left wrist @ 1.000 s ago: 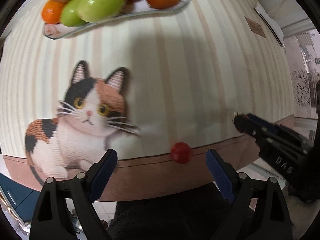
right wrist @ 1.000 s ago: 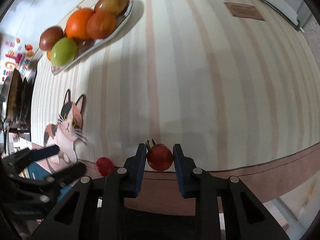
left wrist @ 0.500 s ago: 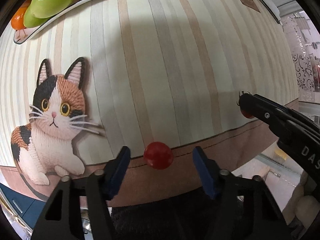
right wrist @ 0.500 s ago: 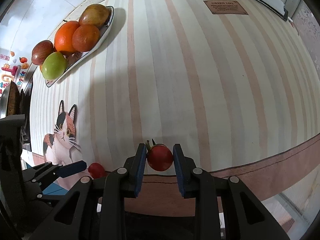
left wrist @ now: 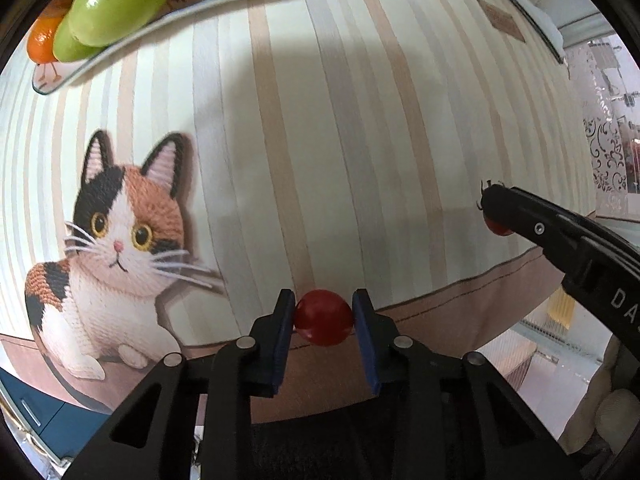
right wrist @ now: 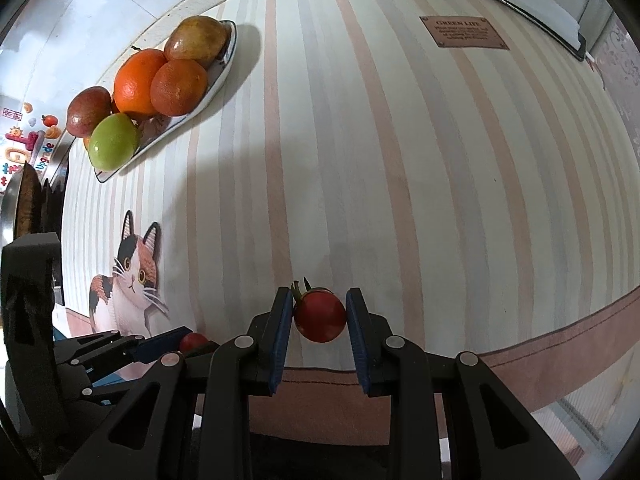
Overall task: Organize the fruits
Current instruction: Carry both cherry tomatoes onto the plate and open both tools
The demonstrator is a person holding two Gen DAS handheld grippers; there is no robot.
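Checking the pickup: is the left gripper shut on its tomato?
Shut. The left gripper has just closed; both jaws press the small red tomato.

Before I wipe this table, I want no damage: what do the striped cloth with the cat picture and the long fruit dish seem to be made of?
The striped table cloth looks like wipeable vinyl or coated fabric: smooth, matte, flat-printed stripes, and the calico cat only imitates embroidery. The long fruit dish looks like glazed ceramic or glass: thin glossy rim with a blue edge line; I cannot tell which.
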